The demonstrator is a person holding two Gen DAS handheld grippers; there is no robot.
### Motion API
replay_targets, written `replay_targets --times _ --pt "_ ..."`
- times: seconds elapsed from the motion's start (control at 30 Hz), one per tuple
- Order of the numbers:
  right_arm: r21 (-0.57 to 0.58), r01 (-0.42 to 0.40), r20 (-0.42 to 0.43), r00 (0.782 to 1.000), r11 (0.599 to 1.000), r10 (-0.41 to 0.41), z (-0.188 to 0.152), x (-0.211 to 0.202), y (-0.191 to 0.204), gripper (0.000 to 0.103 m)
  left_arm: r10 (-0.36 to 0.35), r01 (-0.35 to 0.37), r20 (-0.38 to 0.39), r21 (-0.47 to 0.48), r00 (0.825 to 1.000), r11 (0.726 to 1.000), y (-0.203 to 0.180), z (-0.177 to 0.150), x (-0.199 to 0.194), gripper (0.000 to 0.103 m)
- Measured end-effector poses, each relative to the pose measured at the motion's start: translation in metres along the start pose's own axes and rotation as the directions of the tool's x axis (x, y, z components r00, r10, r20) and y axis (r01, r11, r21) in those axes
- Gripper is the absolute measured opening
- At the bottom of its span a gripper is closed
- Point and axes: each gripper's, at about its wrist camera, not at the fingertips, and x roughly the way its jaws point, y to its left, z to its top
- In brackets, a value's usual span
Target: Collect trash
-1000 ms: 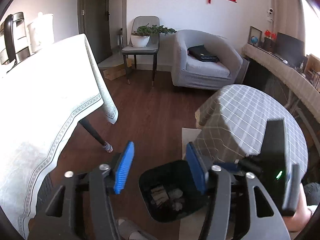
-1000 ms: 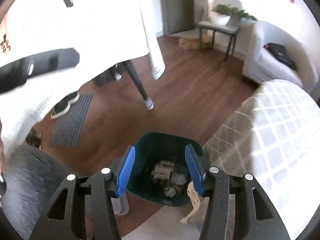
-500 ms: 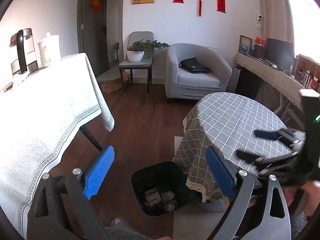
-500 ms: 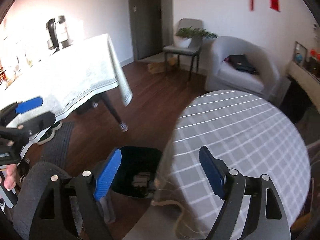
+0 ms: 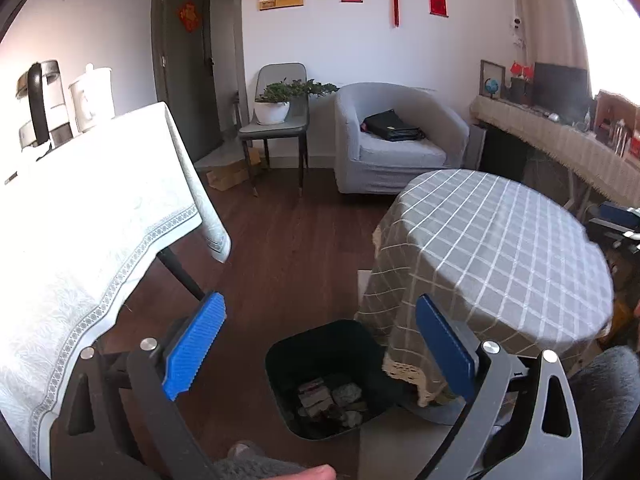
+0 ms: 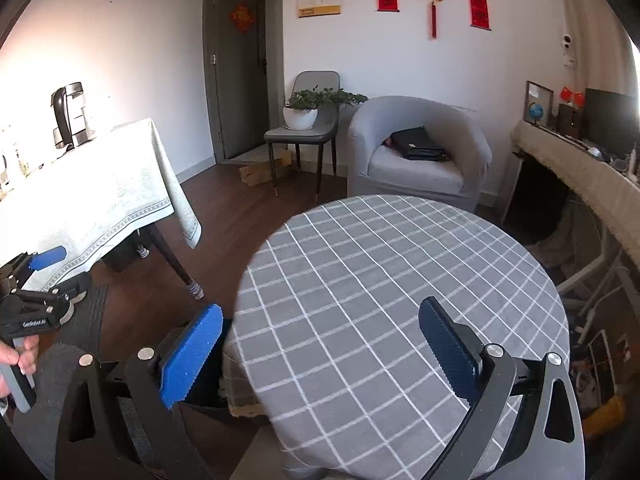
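Observation:
A black trash bin (image 5: 332, 376) stands on the wood floor beside the round table with a grey checked cloth (image 5: 492, 248). Crumpled paper and wrappers (image 5: 328, 400) lie in its bottom. My left gripper (image 5: 320, 344) is open and empty, held above the bin. My right gripper (image 6: 320, 344) is open and empty above the near edge of the round table (image 6: 400, 280). Only a sliver of the bin (image 6: 204, 392) shows behind the right gripper's left finger. The left gripper also shows in the right wrist view (image 6: 36, 284) at the far left.
A table with a white cloth (image 5: 80, 220) stands at the left with a kettle (image 5: 40, 104) on it. A grey armchair (image 5: 396, 144) with a black bag, a chair with a potted plant (image 5: 280, 104), and a sideboard (image 5: 560, 148) line the far side.
Both grippers have risen away from the bin and opened wide. The right gripper has swung from over the bin to over the round table.

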Motion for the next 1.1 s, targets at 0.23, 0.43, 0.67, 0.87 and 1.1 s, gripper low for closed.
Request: replay_targets --times 0.23,0.43,0.67,0.87,1.1 --pt "0.008 0.001 0.008 1.000 1.000 -0.001 -0.028 -0.008 -0.022 0.099 0.001 -0.001 0.003 -0.046 1.000 0.999 0.003 -0.010 0.014 0.098" --pt "0.034 -0.022 0.008 1.000 0.999 0.022 -0.046 -0.011 -0.028 0.099 -0.013 0.012 -0.004 -0.039 1.000 0.999 0.002 -0.017 0.019 0.098" --pt "-0.005 -0.037 0.007 0.999 0.999 0.037 -0.048 -0.009 -0.020 0.099 -0.018 0.019 -0.012 0.015 1.000 1.000 -0.008 -0.021 0.023 0.098" --pt "-0.004 -0.041 0.009 0.999 0.999 0.041 -0.049 -0.010 -0.020 0.099 -0.017 0.017 -0.041 -0.009 0.999 1.000 -0.004 -0.023 0.028 0.098" --pt "-0.005 -0.042 0.006 0.999 0.999 0.042 -0.050 -0.010 -0.021 0.099 -0.026 0.025 -0.051 -0.028 0.998 0.999 0.001 -0.024 0.030 0.099"
